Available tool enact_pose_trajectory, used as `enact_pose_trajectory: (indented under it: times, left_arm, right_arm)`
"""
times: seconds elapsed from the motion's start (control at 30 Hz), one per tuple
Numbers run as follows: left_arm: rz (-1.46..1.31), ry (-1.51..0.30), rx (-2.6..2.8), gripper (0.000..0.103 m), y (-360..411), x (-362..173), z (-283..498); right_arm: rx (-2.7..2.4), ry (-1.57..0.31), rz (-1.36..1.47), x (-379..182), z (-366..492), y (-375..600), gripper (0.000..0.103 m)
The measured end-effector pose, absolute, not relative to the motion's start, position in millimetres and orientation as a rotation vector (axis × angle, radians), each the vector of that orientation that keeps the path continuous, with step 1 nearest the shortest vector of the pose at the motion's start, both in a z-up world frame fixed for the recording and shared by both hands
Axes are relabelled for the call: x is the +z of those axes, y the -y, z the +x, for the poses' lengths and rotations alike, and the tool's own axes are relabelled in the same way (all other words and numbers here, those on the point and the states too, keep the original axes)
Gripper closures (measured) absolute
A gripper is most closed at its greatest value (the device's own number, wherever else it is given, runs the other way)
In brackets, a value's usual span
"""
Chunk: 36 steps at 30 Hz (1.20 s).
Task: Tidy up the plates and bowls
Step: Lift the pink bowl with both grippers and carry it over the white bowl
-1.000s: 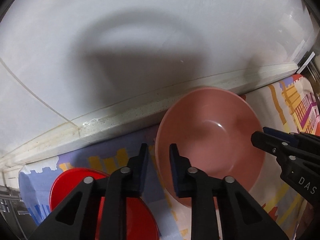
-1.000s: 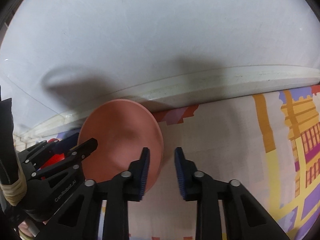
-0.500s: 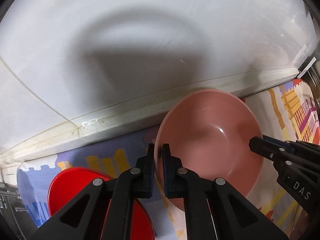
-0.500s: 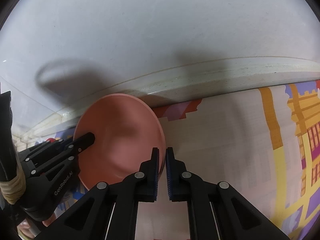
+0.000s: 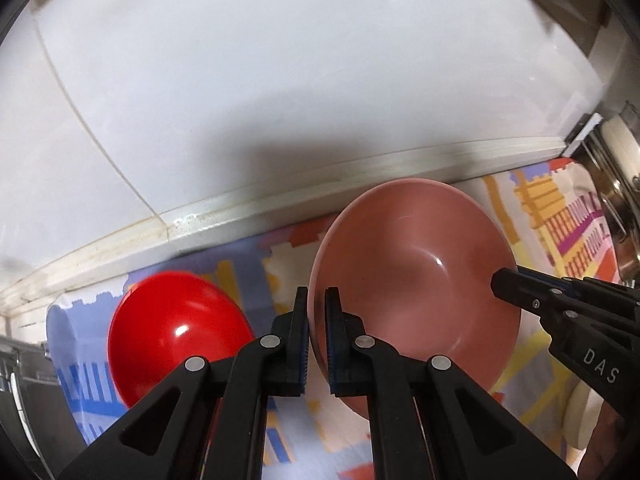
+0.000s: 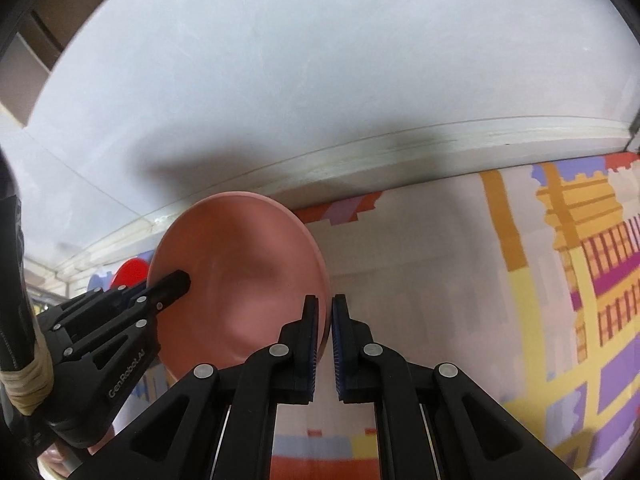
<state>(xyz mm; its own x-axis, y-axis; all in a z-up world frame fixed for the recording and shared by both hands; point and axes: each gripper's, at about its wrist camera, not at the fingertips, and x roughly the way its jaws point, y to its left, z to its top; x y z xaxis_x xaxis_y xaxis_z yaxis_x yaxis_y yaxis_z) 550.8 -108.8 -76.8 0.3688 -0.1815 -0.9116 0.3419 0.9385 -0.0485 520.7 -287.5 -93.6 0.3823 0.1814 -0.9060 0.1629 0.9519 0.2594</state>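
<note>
While both jaws pinch pink bowl (image 5: 416,280) rims | red bowl (image 5: 176,336) partly hidden by left gripper (image 5: 316,328)

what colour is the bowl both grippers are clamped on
Dusty pink. The bowl shows best in the left wrist view, beside a red bowl.

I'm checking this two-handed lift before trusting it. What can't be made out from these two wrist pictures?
- Pink bowl: underside hidden in both views, so any gap above the cloth cannot be told.
- Red bowl: lower part hidden by the left gripper; in the right wrist view only a sliver shows behind the pink bowl.
- Metal pot: cut off by the right edge of the left wrist view.
- Right gripper: its far fingertip is hidden in the left wrist view.
</note>
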Motion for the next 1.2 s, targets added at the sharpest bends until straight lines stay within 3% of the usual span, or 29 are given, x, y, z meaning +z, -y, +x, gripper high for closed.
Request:
enact_pose_trajectory:
  times: [1.2]
  left_arm:
    - [0.187,-1.052,-0.577,0.094,211,-5,368]
  right_arm:
    - [-0.148,-1.003,0.340,1,314,362,0.095]
